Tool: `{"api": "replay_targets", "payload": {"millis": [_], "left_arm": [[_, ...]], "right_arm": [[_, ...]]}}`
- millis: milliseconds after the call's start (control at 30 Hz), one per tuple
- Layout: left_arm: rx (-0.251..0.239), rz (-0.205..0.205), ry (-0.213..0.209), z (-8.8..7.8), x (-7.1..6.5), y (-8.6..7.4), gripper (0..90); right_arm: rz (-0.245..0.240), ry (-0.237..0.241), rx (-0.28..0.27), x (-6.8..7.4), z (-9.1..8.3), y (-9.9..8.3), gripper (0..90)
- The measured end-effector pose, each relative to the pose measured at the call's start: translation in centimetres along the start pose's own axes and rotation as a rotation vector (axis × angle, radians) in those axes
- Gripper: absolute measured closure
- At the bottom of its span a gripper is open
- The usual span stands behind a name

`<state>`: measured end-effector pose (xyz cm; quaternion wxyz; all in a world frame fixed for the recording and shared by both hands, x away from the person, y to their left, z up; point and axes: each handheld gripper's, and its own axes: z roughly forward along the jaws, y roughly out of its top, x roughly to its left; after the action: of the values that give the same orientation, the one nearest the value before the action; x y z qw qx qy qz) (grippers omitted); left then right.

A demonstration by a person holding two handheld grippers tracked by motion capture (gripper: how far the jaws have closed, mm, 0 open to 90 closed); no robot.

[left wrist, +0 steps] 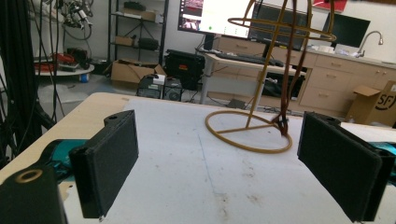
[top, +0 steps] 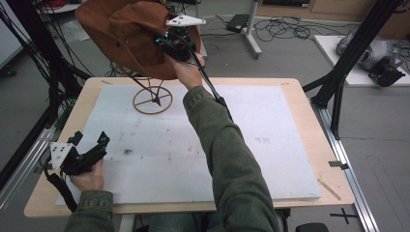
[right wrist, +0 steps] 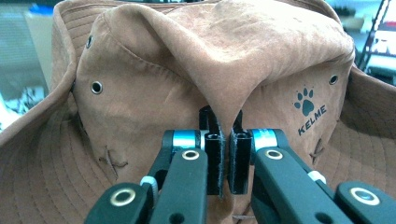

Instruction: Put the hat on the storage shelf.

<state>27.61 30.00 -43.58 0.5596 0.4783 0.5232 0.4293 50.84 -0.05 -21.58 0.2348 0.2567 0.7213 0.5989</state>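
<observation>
A brown suede hat with a wide brim is over a thin wire hat stand at the back left of the table. My right gripper is shut on a fold of the hat's crown; the right gripper view has the jaws pinching the fabric beside a paw-print logo. My left gripper rests low near the table's front left corner, jaws wide open with nothing between them. In the left gripper view the stand's round base and upright wires lie ahead between the pads.
A white foam sheet covers most of the wooden table. Black frame posts stand at the right and left sides. Cables, boxes, desks and a monitor lie beyond the table's far edge.
</observation>
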Motion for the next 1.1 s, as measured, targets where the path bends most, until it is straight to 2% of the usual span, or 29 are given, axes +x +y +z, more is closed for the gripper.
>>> {"api": "replay_targets", "payload": {"millis": [133, 267, 367, 500, 933, 967, 1100], "left_arm": [[0.005, -0.005, 0.003, -0.1, 0.1, -0.1, 12.7], [0.009, -0.009, 0.002, 0.1, 0.1, -0.2, 12.7], [0.013, -0.008, 0.001, 0.1, 0.1, -0.2, 12.7], [0.015, -0.005, -0.003, 0.1, 0.0, -0.2, 12.7], [0.015, -0.019, -0.004, 0.2, 0.0, -0.3, 12.7], [0.017, -0.015, -0.004, 0.2, 0.1, -0.3, 12.7], [0.018, -0.016, -0.005, 0.2, 0.1, -0.3, 12.6]], "right_arm": [[-0.015, -0.030, 0.058, 0.1, 1.1, -0.9, 88.7], [-0.010, -0.010, 0.102, 0.0, 1.8, -1.5, 88.6], [-0.002, -0.013, 0.133, -0.2, 2.0, -1.8, 88.5], [0.016, -0.020, 0.143, -0.4, 2.2, -2.0, 88.2], [0.015, -0.005, 0.151, -0.2, 2.8, -2.1, 85.7], [0.015, -0.005, 0.151, -0.3, 2.8, -2.1, 84.0], [0.046, -0.002, 0.115, -0.7, 2.3, -1.7, 65.9]]}}
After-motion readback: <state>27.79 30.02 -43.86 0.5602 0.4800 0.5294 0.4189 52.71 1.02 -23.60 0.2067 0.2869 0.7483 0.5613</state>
